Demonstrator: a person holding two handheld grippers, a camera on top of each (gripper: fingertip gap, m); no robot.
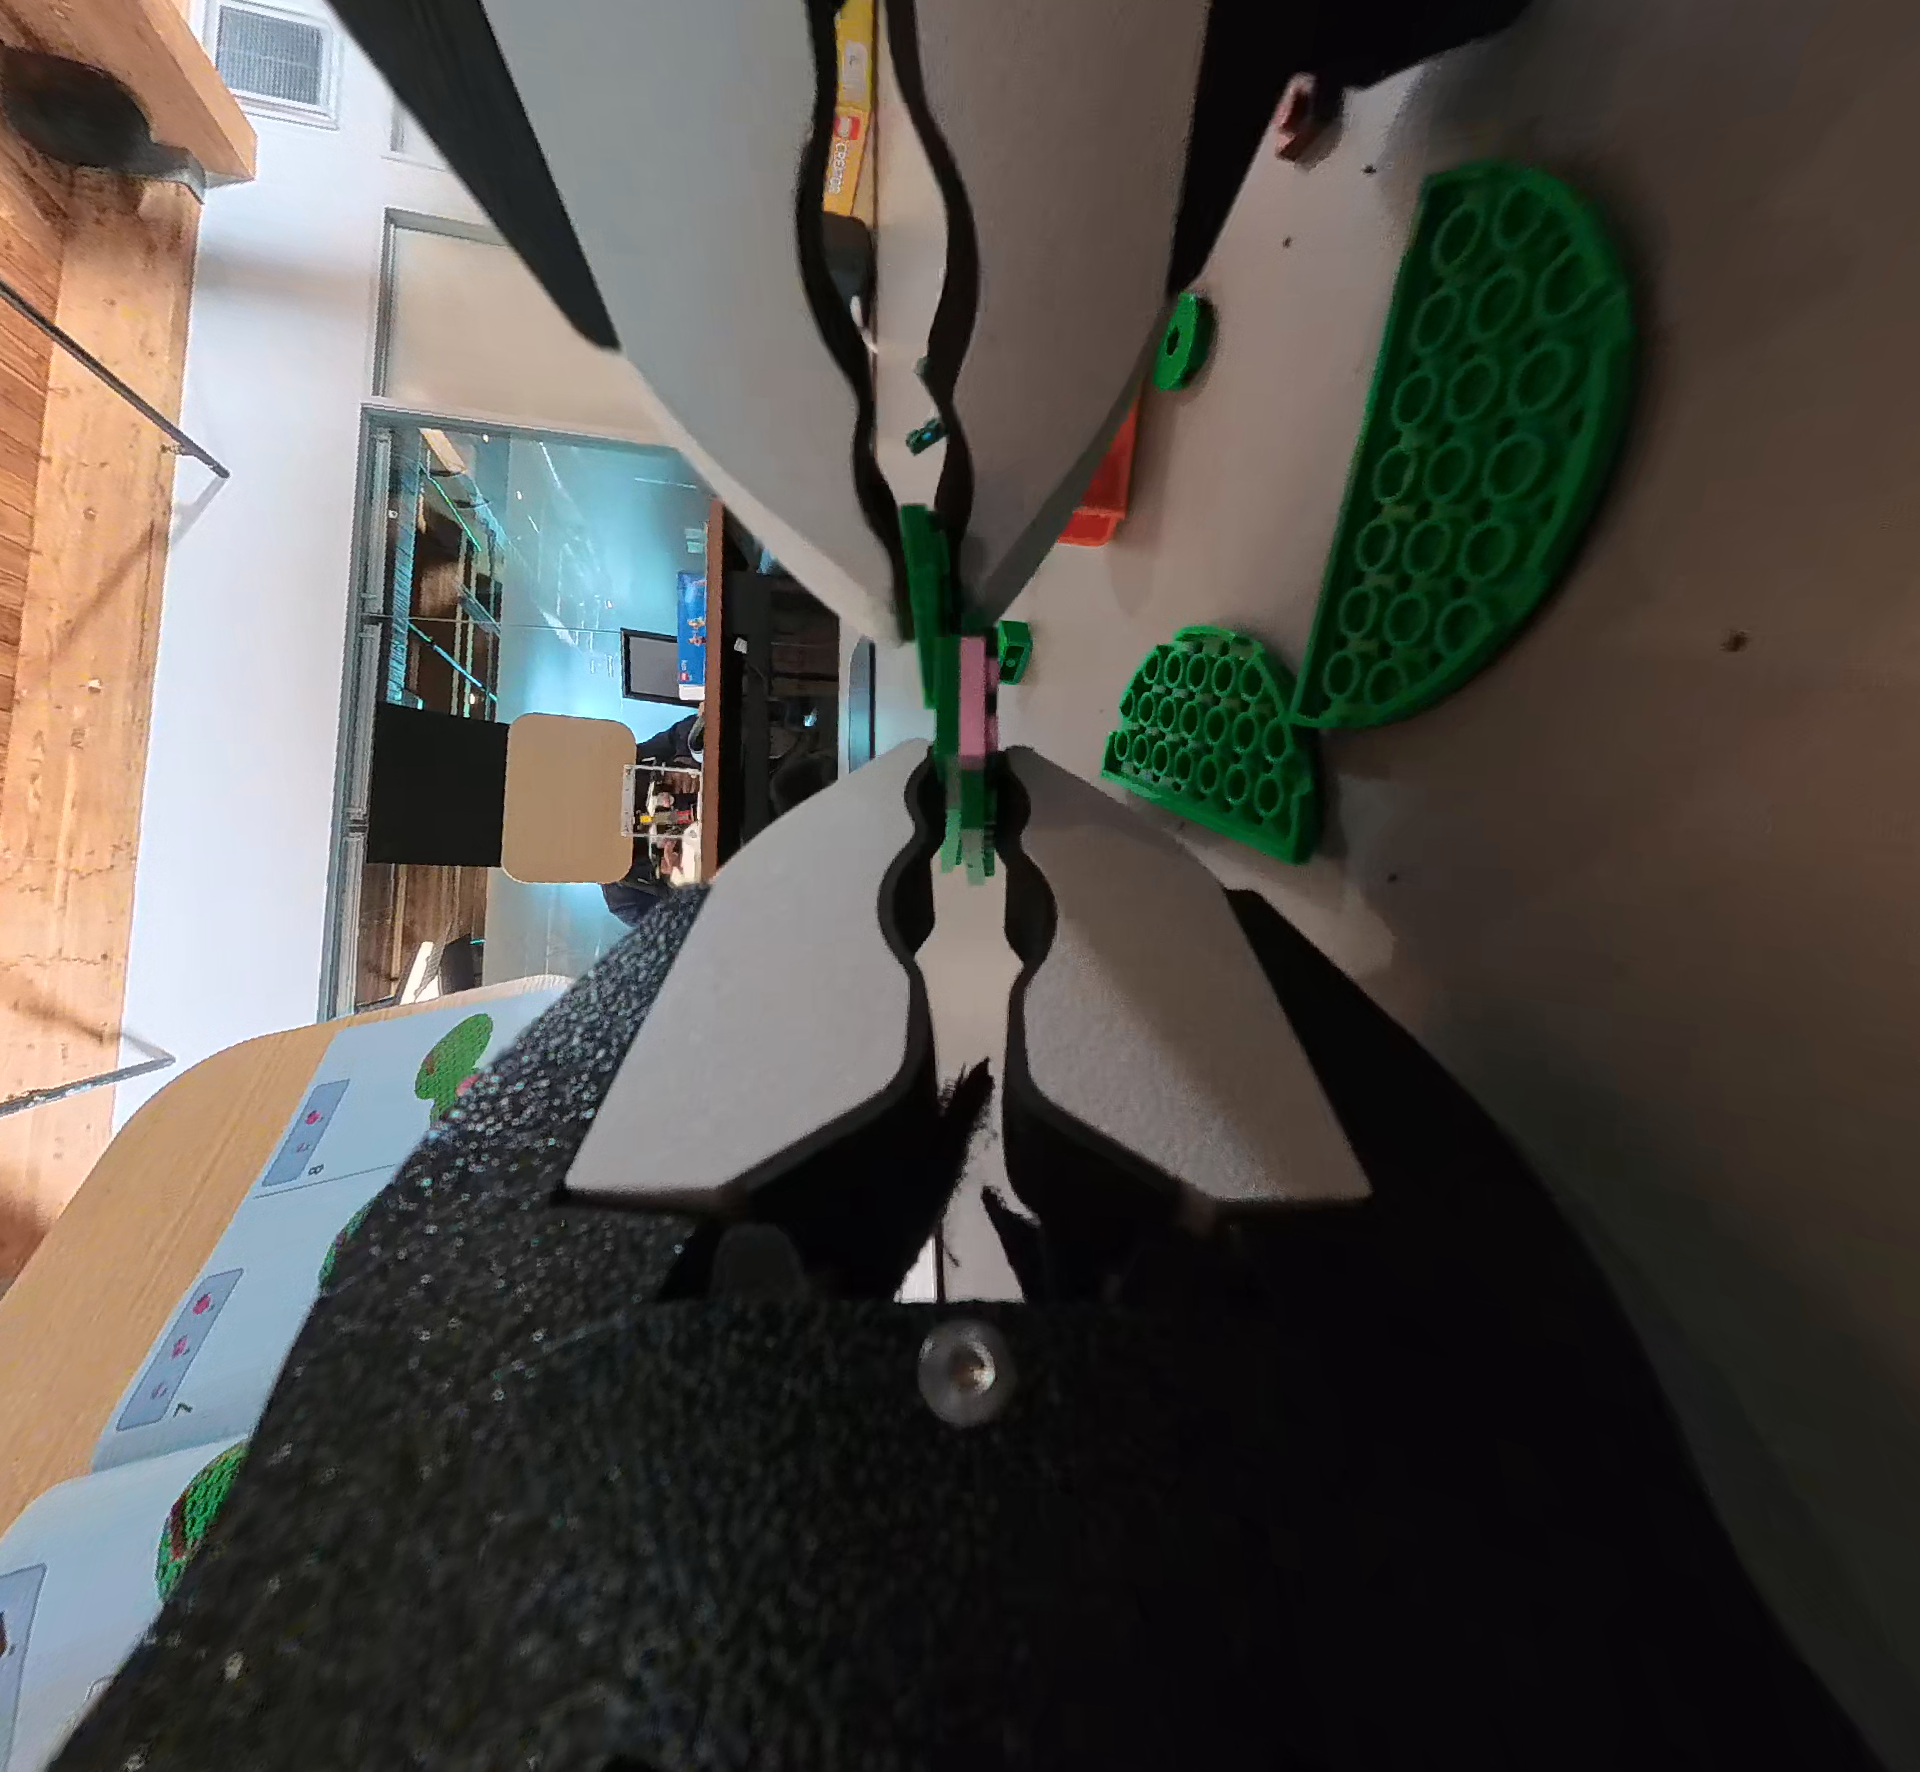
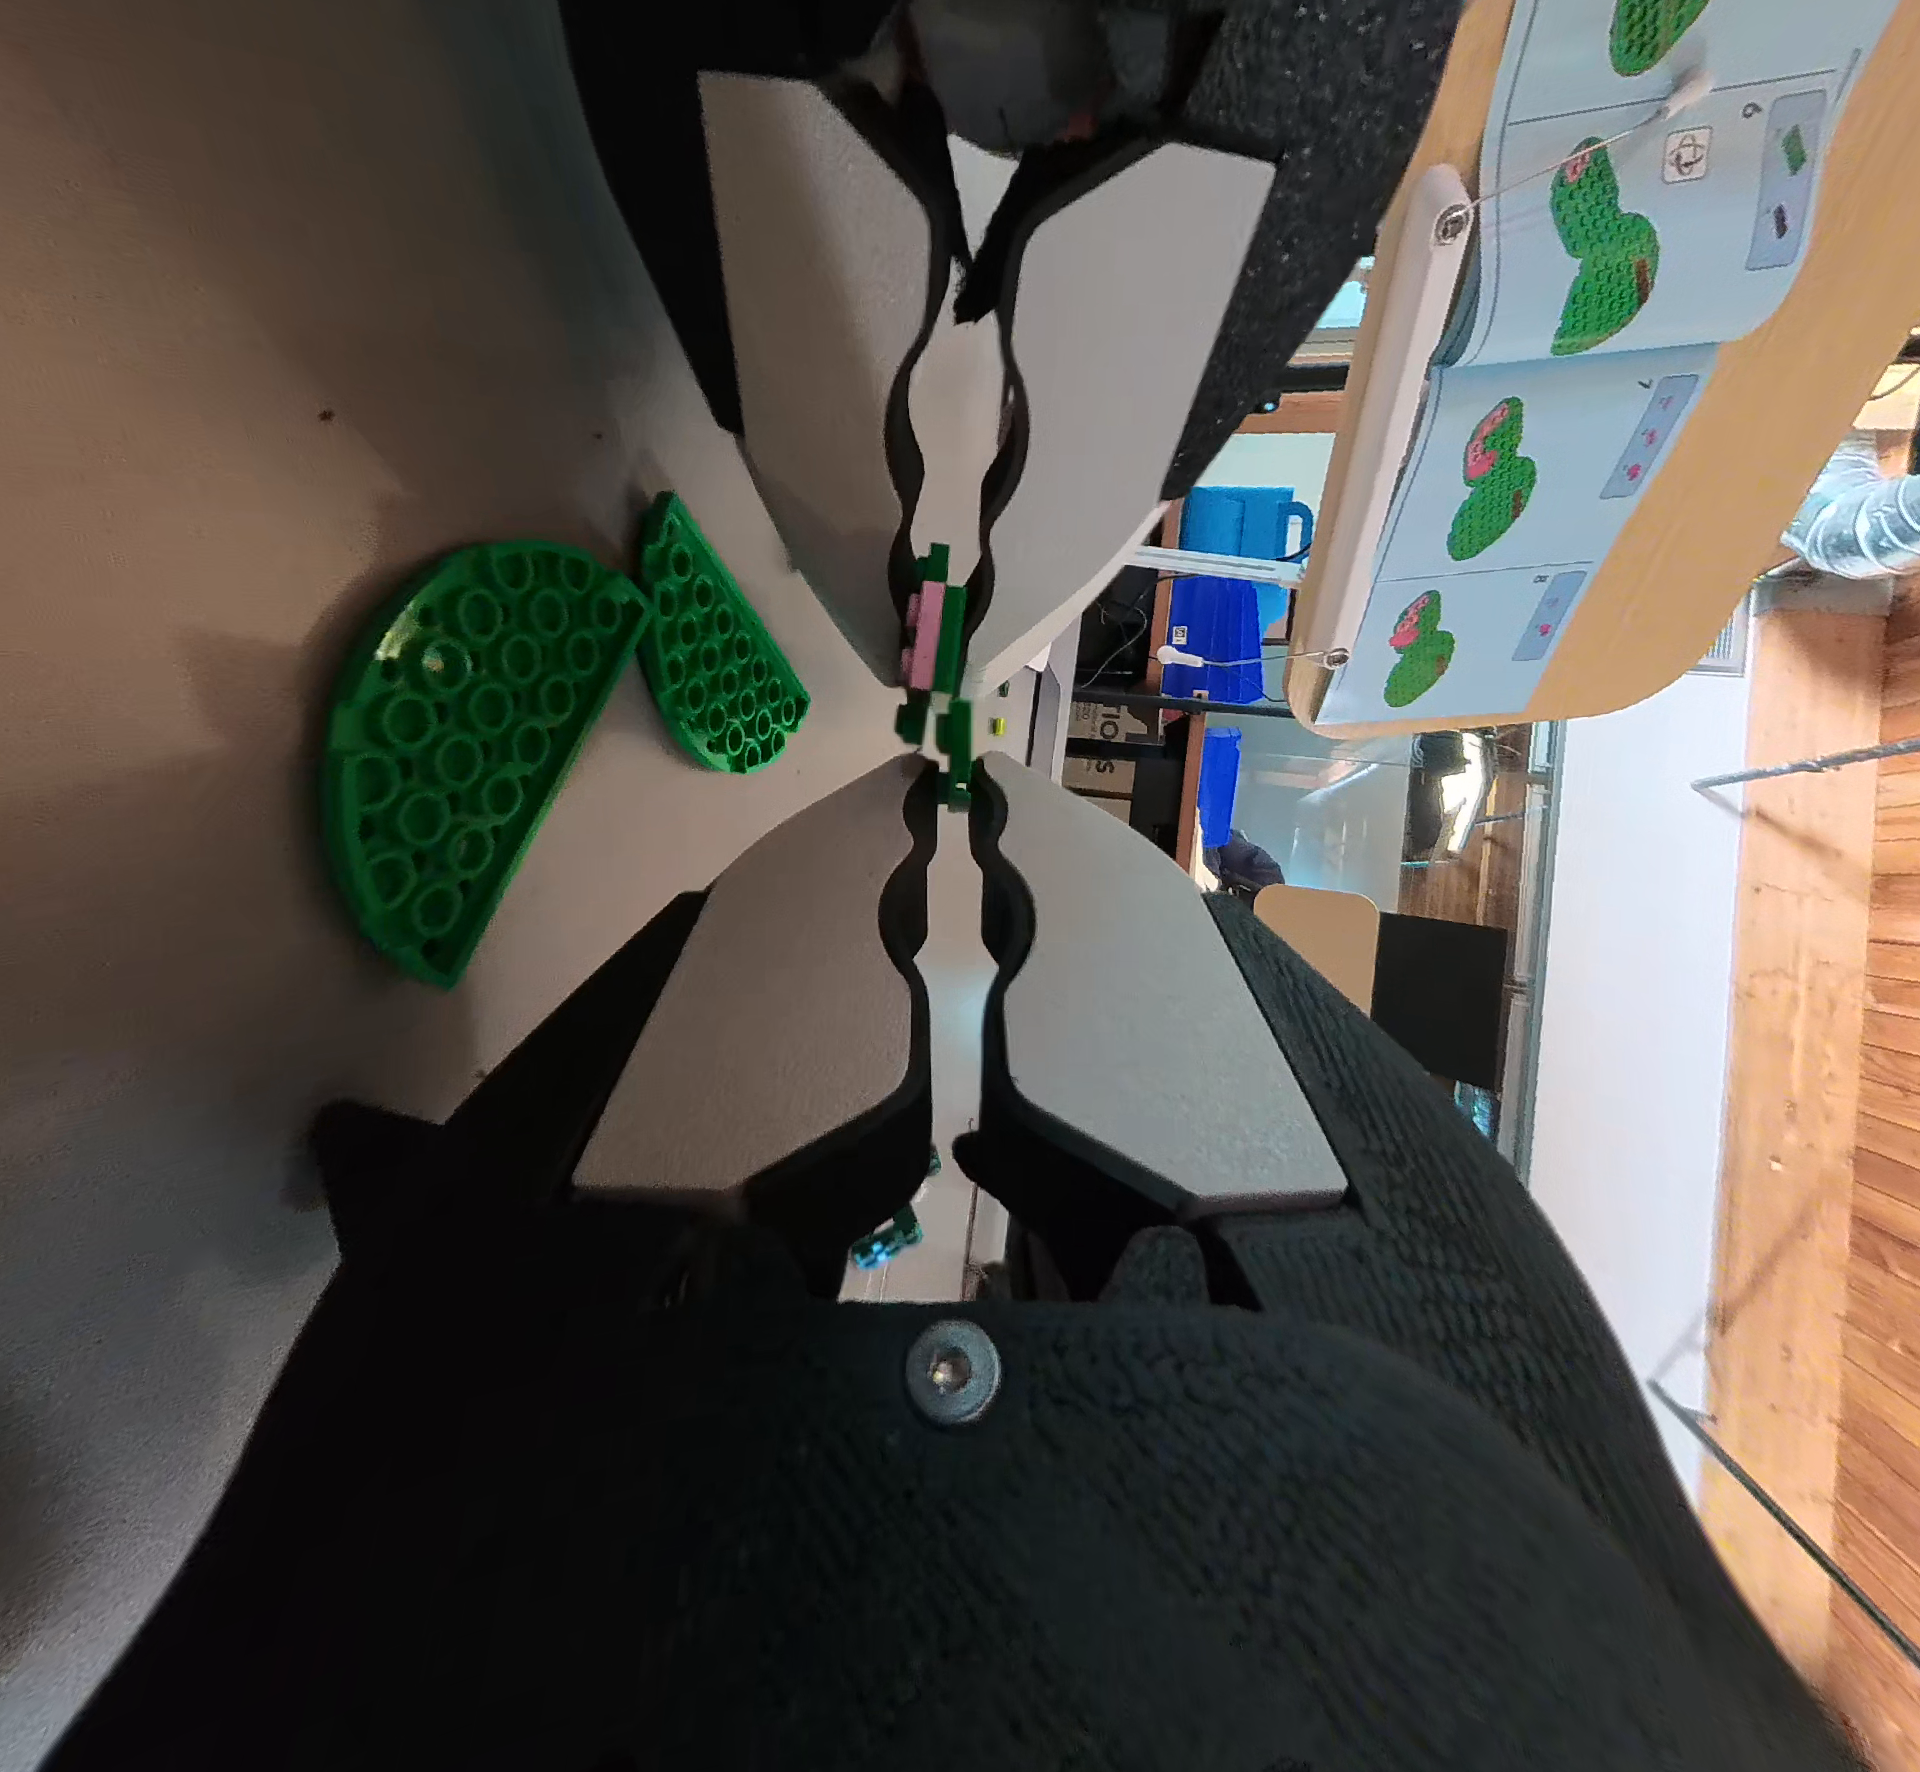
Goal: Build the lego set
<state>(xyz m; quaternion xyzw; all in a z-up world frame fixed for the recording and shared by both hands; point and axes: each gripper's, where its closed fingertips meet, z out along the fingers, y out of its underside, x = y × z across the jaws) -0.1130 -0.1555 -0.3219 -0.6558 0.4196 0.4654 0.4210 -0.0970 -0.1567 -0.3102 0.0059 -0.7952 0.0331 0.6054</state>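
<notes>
A small green and pink lego assembly (image 1: 971, 694) is held in the air between my two grippers, which face each other tip to tip. My left gripper (image 1: 968, 768) is shut on its near green end. My right gripper (image 1: 940, 610) comes in from the opposite side and is shut on the other green end. In the right wrist view the assembly (image 2: 930, 631) sits between my right gripper (image 2: 951, 772) and the left gripper (image 2: 935, 673). Two green half-round plates, a large one (image 1: 1475, 455) and a small one (image 1: 1216, 746), lie studs down on the white table.
A small green round piece (image 1: 1182, 340), an orange piece (image 1: 1101, 501) and a tiny green brick (image 1: 1013, 647) lie on the table. An open instruction booklet (image 2: 1621, 268) stands on a wooden board. A yellow box (image 1: 854, 60) shows behind the fingers. Both grippers' tips are close together, under 4 cm apart.
</notes>
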